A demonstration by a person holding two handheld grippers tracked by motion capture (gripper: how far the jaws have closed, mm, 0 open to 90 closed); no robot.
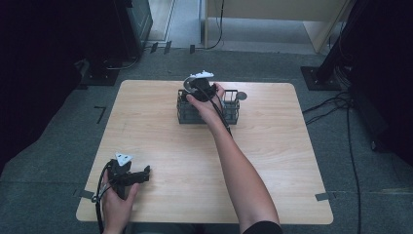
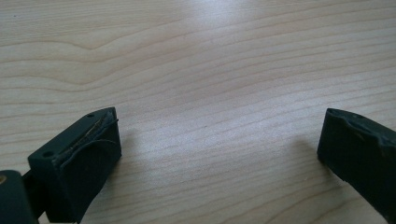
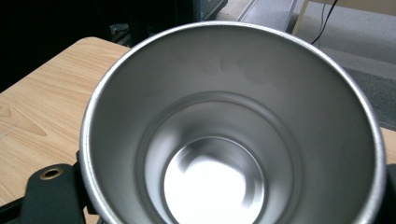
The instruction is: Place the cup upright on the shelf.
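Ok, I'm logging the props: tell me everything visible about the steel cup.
The cup is bare brushed metal, round, with a rolled rim and stepped inner walls narrowing to a shiny flat bottom. It is empty and looks clean. The right gripper holds it at the far side of the table, over the black wire rack; a black jaw flanks its lower left side.

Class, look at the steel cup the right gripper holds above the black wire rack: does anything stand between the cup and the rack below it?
Nothing visible does. The right gripper holds the steel cup, empty inside, over the far left part of the black wire rack. The hand and gripper hide the compartment directly beneath, so what it contains cannot be told. The left gripper rests far off at the near edge.
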